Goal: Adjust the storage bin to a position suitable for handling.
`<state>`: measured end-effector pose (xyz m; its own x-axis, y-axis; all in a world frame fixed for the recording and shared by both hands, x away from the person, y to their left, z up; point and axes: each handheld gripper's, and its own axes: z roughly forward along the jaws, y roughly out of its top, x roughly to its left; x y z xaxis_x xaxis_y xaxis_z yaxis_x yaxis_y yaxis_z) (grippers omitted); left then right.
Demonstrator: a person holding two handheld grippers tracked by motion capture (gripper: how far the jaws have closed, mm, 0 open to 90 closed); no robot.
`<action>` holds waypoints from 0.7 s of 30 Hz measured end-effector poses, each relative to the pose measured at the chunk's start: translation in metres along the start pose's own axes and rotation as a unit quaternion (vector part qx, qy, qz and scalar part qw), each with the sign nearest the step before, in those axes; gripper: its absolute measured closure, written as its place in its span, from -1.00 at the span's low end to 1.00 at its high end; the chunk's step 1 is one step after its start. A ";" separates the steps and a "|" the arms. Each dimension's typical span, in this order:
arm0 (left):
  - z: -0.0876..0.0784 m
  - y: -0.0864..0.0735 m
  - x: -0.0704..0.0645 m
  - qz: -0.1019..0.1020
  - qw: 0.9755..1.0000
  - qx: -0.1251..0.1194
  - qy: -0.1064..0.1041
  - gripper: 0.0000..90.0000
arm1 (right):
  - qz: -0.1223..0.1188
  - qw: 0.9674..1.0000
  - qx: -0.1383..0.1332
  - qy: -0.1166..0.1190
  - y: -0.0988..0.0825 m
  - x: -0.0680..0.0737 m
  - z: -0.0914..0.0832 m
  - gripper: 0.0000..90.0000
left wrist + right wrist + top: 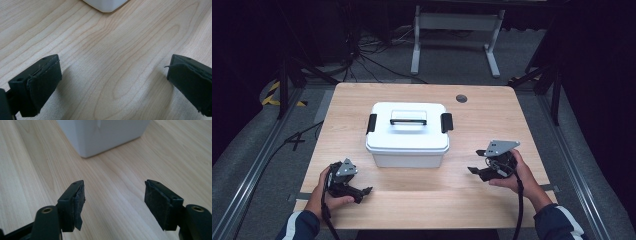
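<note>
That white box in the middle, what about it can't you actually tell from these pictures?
- Contents: the white box is opaque and its lid is on, so the high view hides the inside.
- Far side: hidden behind the box itself in the high view.
- Most of the box: cut off by the top edge in the left tool view and the right tool view.
- Black side latches: too small to judge whether locked.

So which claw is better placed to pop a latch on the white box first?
Probably the right claw: open and aimed at the white box, nearer its black right latch. The left claw, also open, sits lower, pointing across the table.
</note>
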<state>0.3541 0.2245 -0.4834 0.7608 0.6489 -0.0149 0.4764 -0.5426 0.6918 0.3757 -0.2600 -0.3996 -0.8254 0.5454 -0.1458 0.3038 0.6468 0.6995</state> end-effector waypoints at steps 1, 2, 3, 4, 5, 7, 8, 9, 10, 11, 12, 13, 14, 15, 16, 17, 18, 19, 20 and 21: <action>0.000 0.000 0.000 0.000 1.000 0.000 0.000 -1.00 | -0.005 1.000 -0.001 0.004 0.005 0.000 0.000 -0.24; 0.000 0.000 0.000 0.000 1.000 0.000 -0.001 -1.00 | -0.009 1.000 0.000 0.005 0.009 0.000 0.000 -0.24; 0.000 0.000 0.000 -0.001 1.000 -0.001 -0.003 -1.00 | -0.016 1.000 0.000 0.009 0.014 -0.001 -0.001 -0.23; 0.000 0.000 0.000 -0.001 1.000 -0.001 -0.002 -1.00 | -0.019 1.000 0.001 0.010 0.017 -0.001 -0.001 -0.23; 0.000 0.000 0.000 0.000 1.000 -0.001 -0.002 -1.00 | -0.025 1.000 0.004 0.012 0.023 -0.001 -0.002 -0.22; 0.001 0.000 0.000 -0.001 1.000 -0.001 -0.002 -1.00 | -0.040 0.999 0.010 0.010 0.032 -0.003 -0.002 -0.20; 0.001 0.000 0.000 0.000 1.000 -0.001 -0.002 -1.00 | -0.046 0.999 0.013 0.010 0.036 -0.004 -0.002 -0.20; 0.001 0.000 0.000 -0.001 1.000 -0.001 -0.002 -1.00 | -0.048 0.999 0.013 0.010 0.039 -0.004 -0.003 -0.19; 0.001 0.000 0.000 -0.001 1.000 -0.001 -0.002 -1.00 | -0.053 0.998 0.014 0.010 0.042 -0.005 -0.004 -0.17; 0.001 0.000 0.000 -0.001 1.000 -0.001 -0.002 -1.00 | -0.058 0.998 0.015 0.009 0.046 -0.006 -0.005 -0.15; 0.001 0.000 0.000 0.000 1.000 -0.001 -0.002 -1.00 | -0.062 0.998 0.014 0.009 0.051 -0.007 -0.006 -0.14; 0.001 0.000 0.000 0.000 1.000 -0.001 -0.002 -1.00 | -0.062 0.998 0.014 0.009 0.051 -0.007 -0.006 -0.14; 0.000 0.000 0.000 0.000 1.000 -0.001 -0.002 -1.00 | -0.067 0.998 0.013 0.009 0.055 -0.008 -0.008 -0.13; 0.000 0.000 0.000 -0.001 1.000 -0.001 -0.002 -1.00 | -0.071 0.997 0.012 0.008 0.059 -0.009 -0.009 -0.12; 0.000 0.000 0.000 0.000 1.000 -0.001 -0.002 -1.00 | -0.075 0.997 0.013 0.010 0.063 -0.010 -0.011 -0.10; 0.000 0.000 0.000 0.001 1.000 -0.002 -0.002 -0.99 | -0.080 0.997 0.016 0.011 0.066 -0.011 -0.012 -0.09; 0.001 0.000 0.000 -0.001 1.000 -0.002 -0.003 -0.99 | -0.095 0.995 0.013 0.008 0.073 -0.012 -0.015 -0.09; 0.001 0.000 0.000 0.000 1.000 -0.002 -0.003 -0.99 | -0.095 0.995 0.013 0.008 0.073 -0.012 -0.015 -0.09; 0.000 0.000 -0.001 -0.001 1.000 0.000 -0.002 -0.99 | -0.097 0.995 0.010 0.010 0.076 -0.013 -0.017 -0.09; 0.000 0.000 -0.001 -0.001 1.000 0.000 -0.002 -0.99 | -0.098 0.995 0.008 0.011 0.079 -0.014 -0.018 -0.09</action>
<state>0.3537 0.2242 -0.4835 0.7614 0.6480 -0.0196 0.4779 -0.5405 0.6924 0.4025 -0.2260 -0.3298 -0.8797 0.3962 -0.2630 0.1436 0.7486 0.6472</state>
